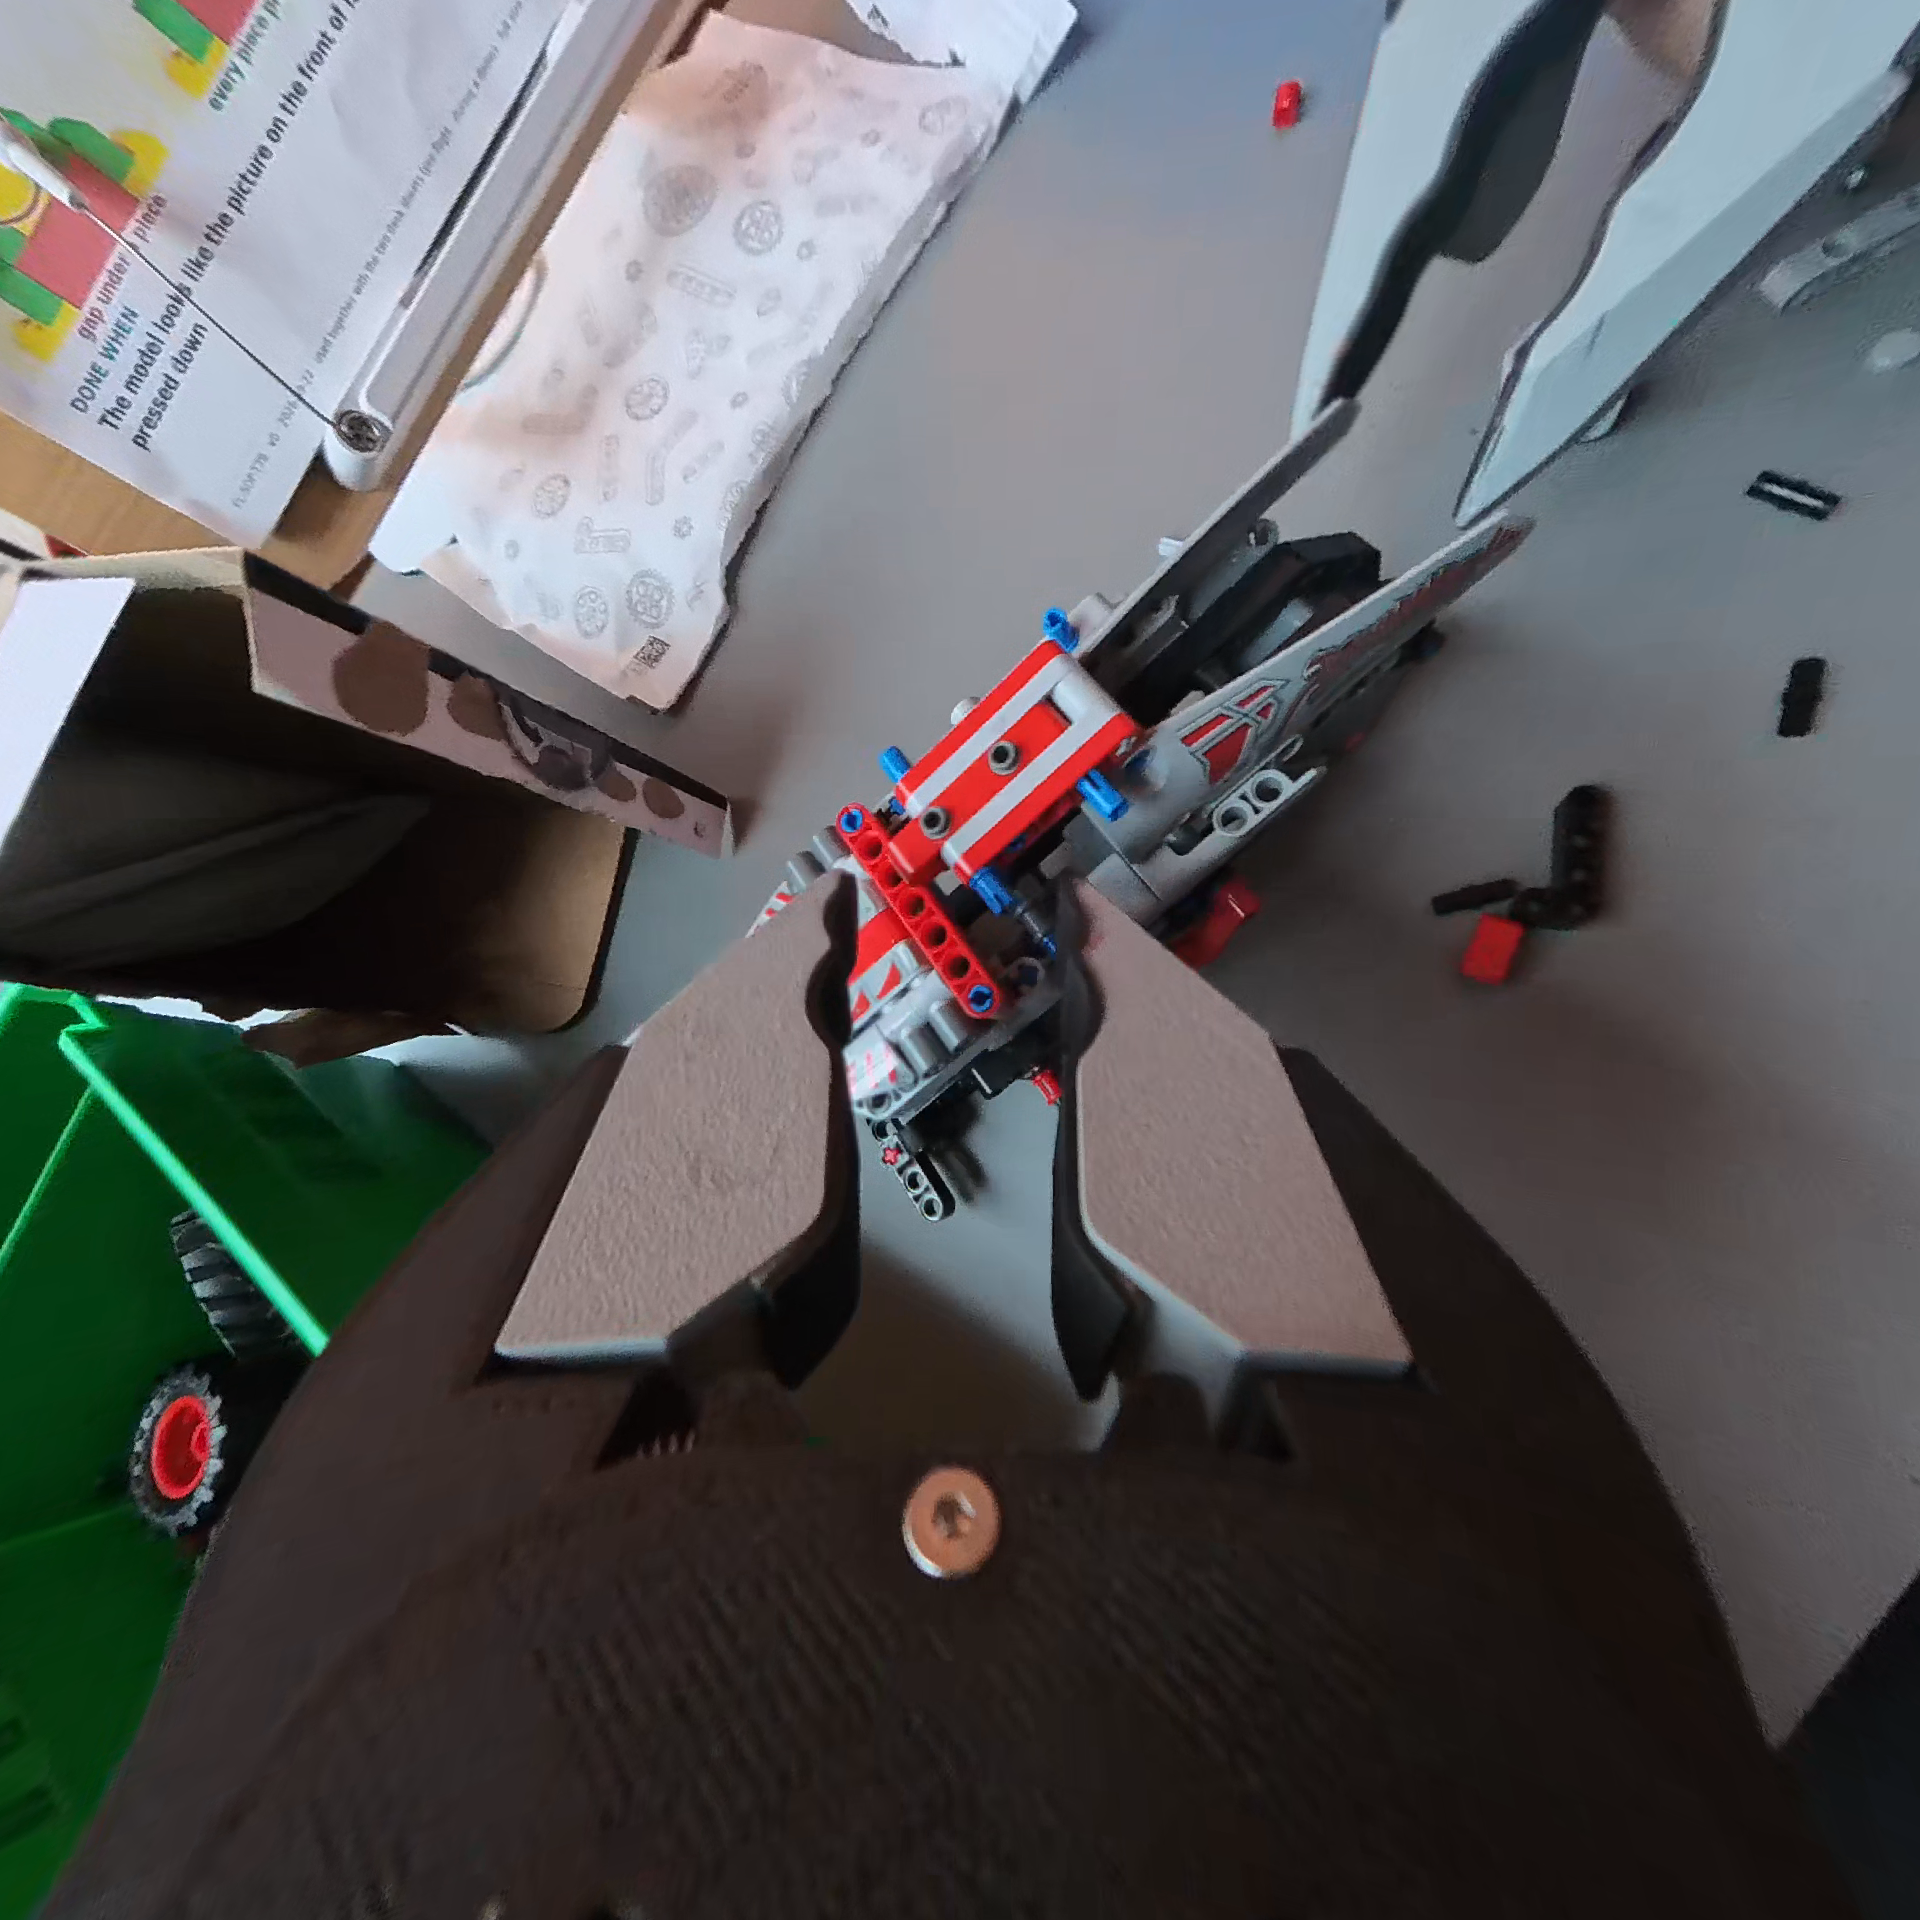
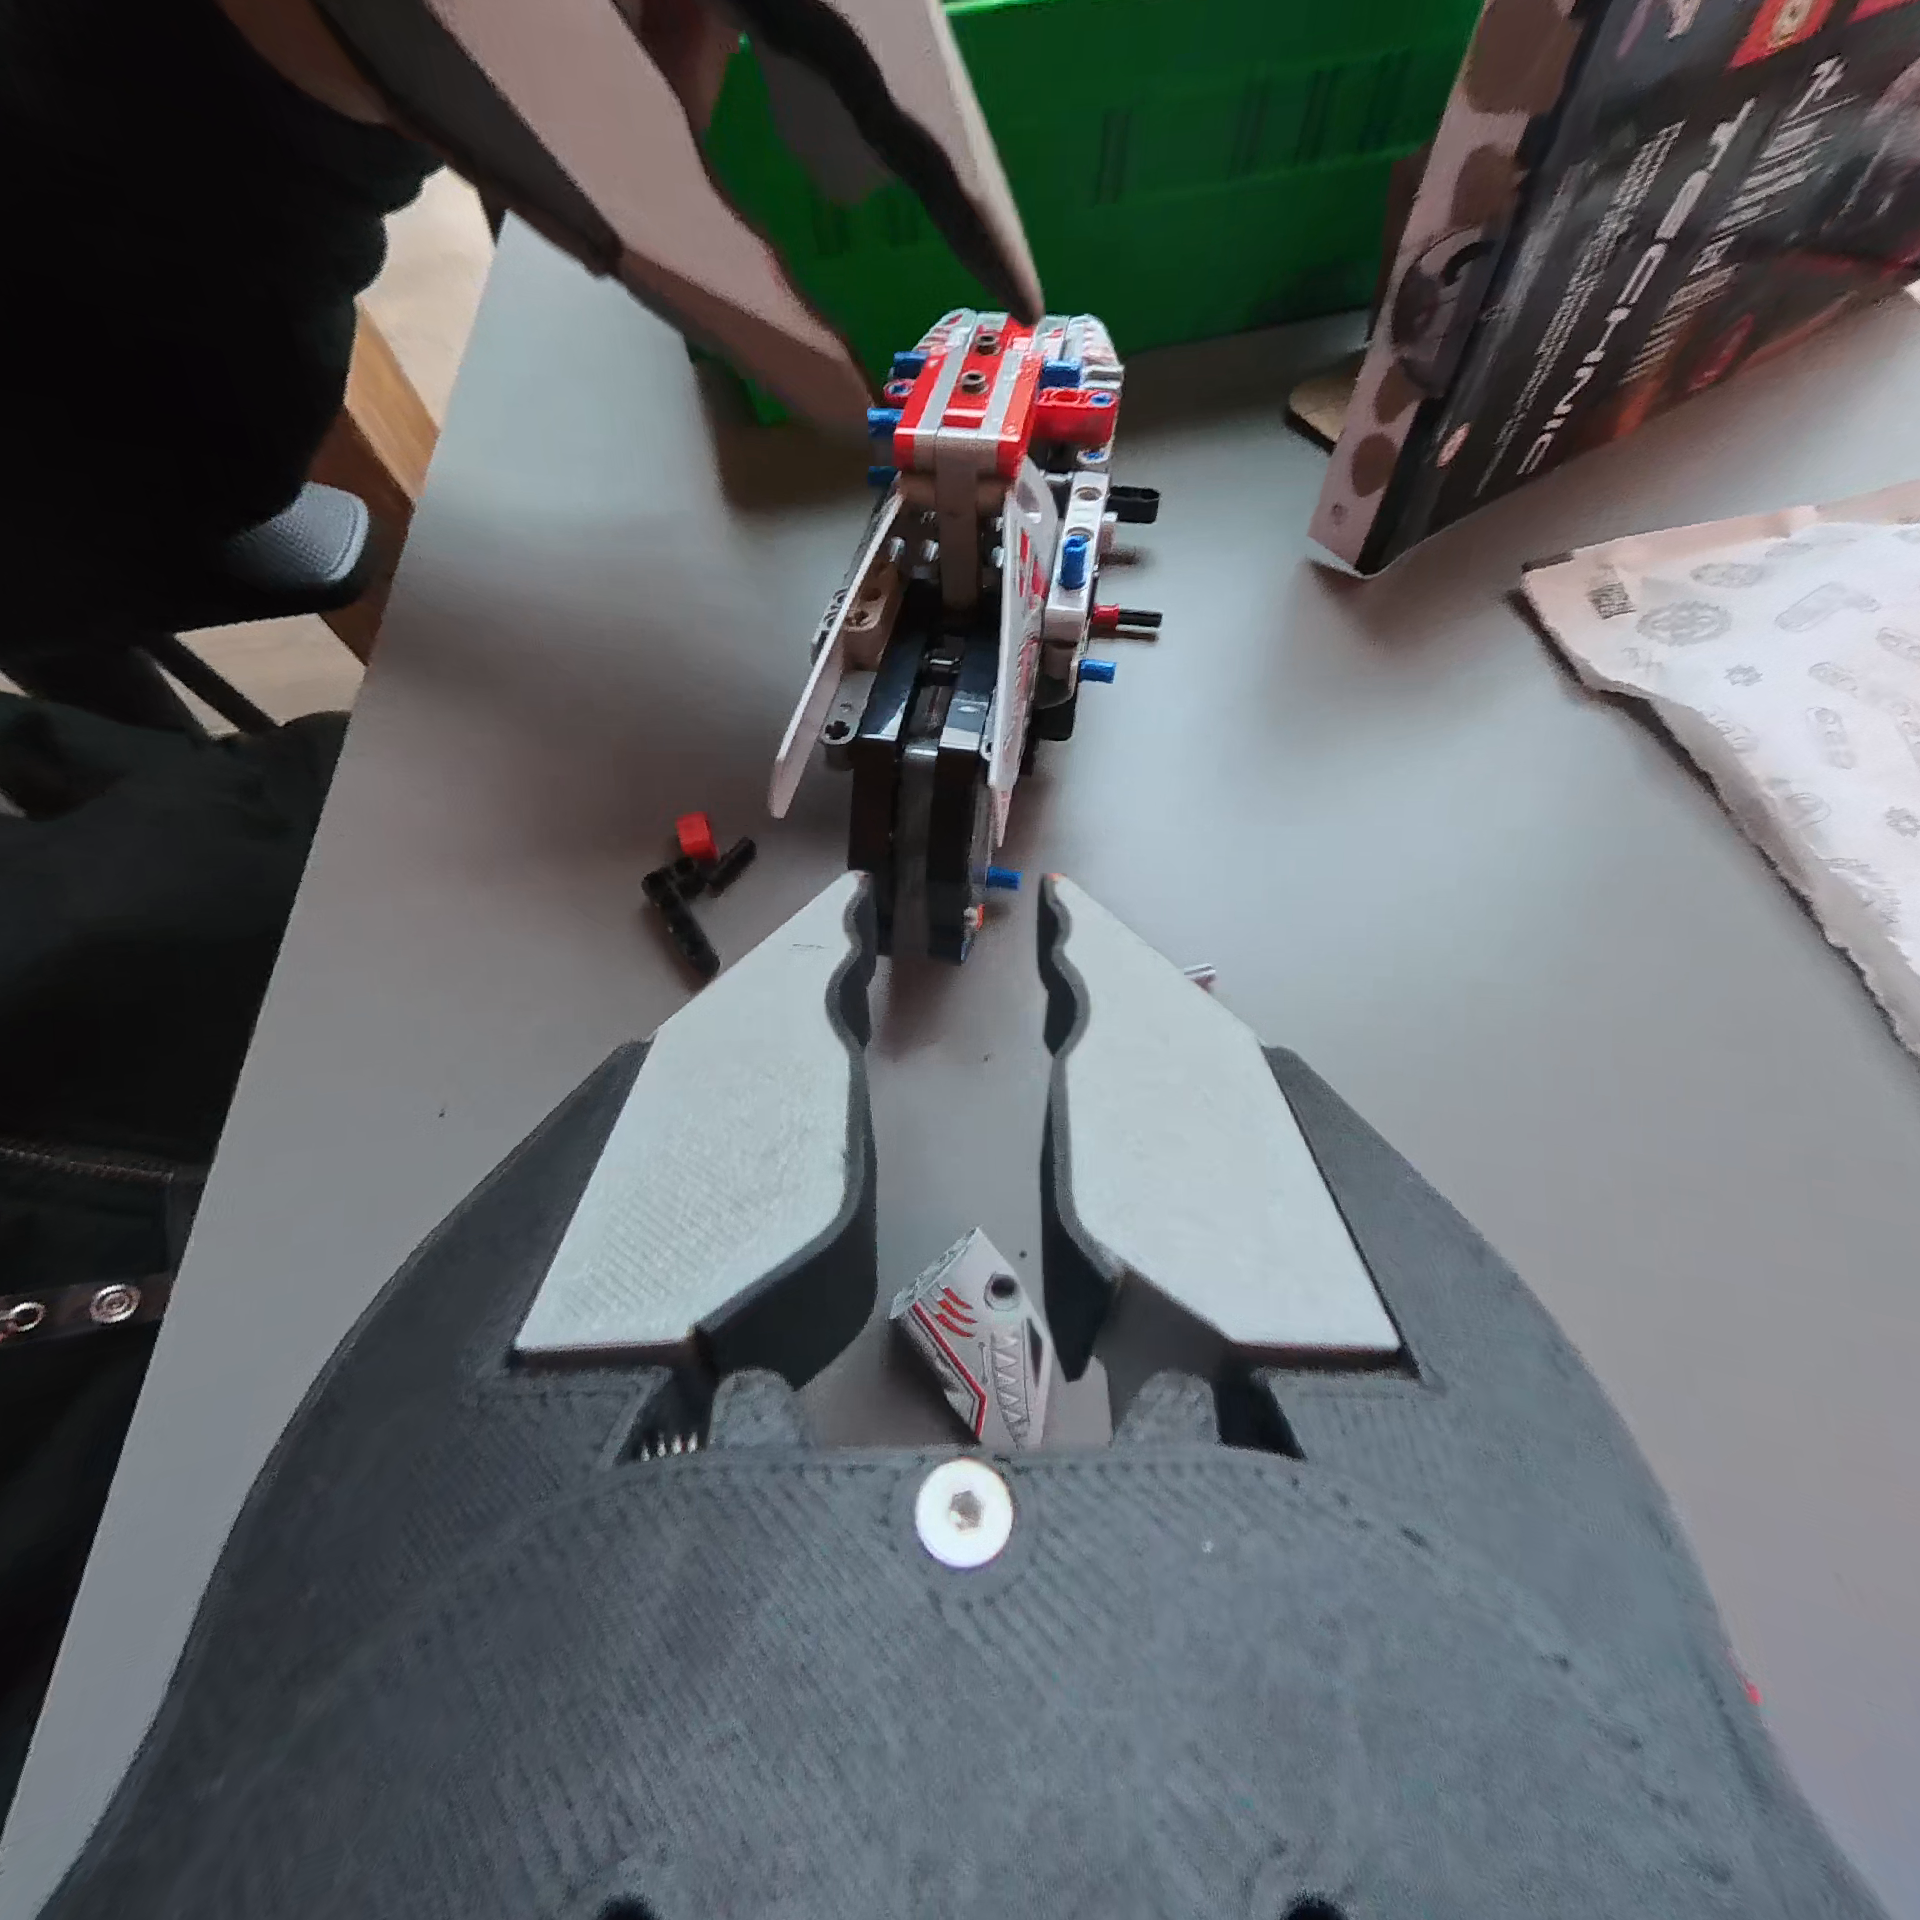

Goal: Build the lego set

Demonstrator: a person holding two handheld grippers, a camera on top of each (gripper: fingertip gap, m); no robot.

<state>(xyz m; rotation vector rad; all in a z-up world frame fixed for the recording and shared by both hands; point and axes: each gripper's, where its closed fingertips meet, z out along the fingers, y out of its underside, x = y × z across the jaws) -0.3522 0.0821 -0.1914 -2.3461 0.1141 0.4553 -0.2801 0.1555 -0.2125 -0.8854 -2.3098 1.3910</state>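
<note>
The red, grey and black lego model [image 1: 1023, 764] lies on the grey table [image 1: 1455, 1195]. My left gripper [image 1: 956, 899] is shut on its front end, with the red beam and stickered nose between the fingers. In the right wrist view the model [image 2: 971, 582] points away from me, and the left gripper [image 2: 951, 348] clamps its far red end. My right gripper [image 2: 954, 888] is open, its tips on either side of the model's black rear end; a gap shows on the right side. A loose stickered grey panel [image 2: 977, 1340] lies on the table between the right finger bases.
Loose black and red pieces [image 1: 1538, 894] [image 2: 691, 883] lie beside the model, and more small pieces [image 1: 1801, 696] lie farther off. A green bin [image 1: 104, 1299] [image 2: 1195, 156] holds wheels [image 1: 182, 1449]. The set box [image 2: 1662, 260], a paper bag [image 1: 727, 312] and an instruction sheet [image 1: 156, 260] crowd the edges. The left gripper's tips are roughly 11 cm from the right gripper's.
</note>
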